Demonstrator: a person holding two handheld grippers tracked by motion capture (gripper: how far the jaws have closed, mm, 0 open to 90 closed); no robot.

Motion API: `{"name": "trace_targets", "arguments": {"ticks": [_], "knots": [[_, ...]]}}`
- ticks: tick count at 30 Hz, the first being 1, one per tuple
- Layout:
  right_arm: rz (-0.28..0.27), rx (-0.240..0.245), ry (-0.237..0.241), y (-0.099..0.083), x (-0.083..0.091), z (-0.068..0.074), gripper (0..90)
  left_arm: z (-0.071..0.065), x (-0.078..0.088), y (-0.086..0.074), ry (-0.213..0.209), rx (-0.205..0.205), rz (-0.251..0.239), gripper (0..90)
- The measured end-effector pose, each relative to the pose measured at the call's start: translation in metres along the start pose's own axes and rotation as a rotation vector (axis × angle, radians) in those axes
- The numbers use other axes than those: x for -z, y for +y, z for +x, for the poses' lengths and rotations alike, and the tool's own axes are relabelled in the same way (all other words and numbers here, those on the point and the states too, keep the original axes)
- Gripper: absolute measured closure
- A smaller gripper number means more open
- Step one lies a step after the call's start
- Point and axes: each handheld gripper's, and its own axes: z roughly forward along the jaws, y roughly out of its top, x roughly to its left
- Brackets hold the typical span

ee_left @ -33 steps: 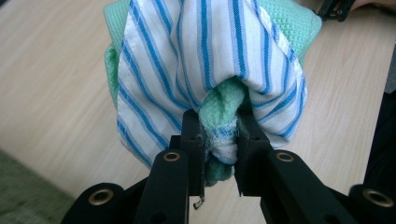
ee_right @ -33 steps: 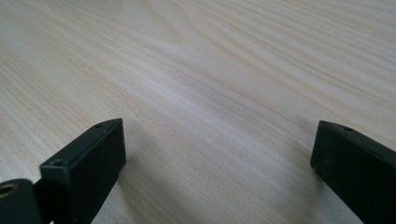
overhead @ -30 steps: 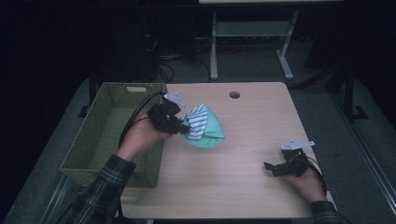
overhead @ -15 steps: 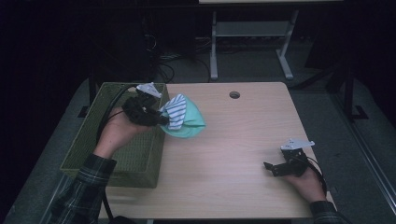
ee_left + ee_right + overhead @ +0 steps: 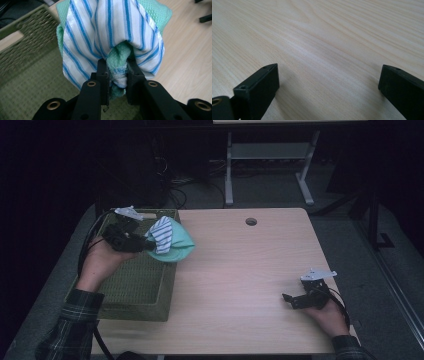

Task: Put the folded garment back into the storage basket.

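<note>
My left gripper (image 5: 149, 246) (image 5: 117, 72) is shut on a bundle of cloths, a blue-and-white striped one (image 5: 161, 234) (image 5: 105, 32) wrapped over a mint-green one (image 5: 181, 246) (image 5: 117, 58). The bundle hangs in the air above the right rim of the green woven basket (image 5: 131, 285) (image 5: 27, 52), partly over the basket and partly over the table. My right gripper (image 5: 289, 299) (image 5: 328, 85) rests low on the wooden table (image 5: 240, 275) (image 5: 324, 37) at the front right, open, with bare wood between its jaws.
The basket stands at the table's left edge, its inside showing woven green floor. A round cable hole (image 5: 251, 221) sits near the table's far edge. Behind the table are a metal stand (image 5: 270, 160) and cables on a dark floor.
My left hand has carried the cloth bundle leftward, from over the table's middle-left to above the basket's right rim. The right gripper has stayed where it was.
</note>
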Motion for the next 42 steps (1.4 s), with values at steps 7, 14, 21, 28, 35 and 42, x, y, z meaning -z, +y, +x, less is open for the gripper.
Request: {"name": "trace_targets", "arguments": {"ticks": [7, 14, 21, 28, 35, 42], "knots": [[0.0, 0.0, 0.0, 0.0, 0.0, 0.0, 2.8, 0.021, 0.009, -0.024, 0.049, 0.077, -0.008, 75.6], [0.0, 0.001, 0.0, 0.0, 0.0, 0.0, 2.9, 0.044, 0.004, -0.053, 0.097, 0.166, 0.002, 75.5], [0.001, 0.001, 0.0, 0.0, 0.0, 0.0, 2.8, 0.059, -0.012, -0.079, 0.131, 0.224, 0.039, 75.5], [0.001, 0.002, 0.0, 0.0, 0.0, 0.0, 2.8, 0.069, -0.038, -0.099, 0.145, 0.262, 0.102, 75.4], [0.002, 0.002, 0.0, 0.0, 0.0, 0.0, 2.8, 0.074, -0.065, -0.114, 0.138, 0.264, 0.174, 75.0], [0.002, 0.002, 0.0, 0.0, 0.0, 0.0, 2.9, 0.075, -0.087, -0.122, 0.116, 0.25, 0.267, 74.4]]}}
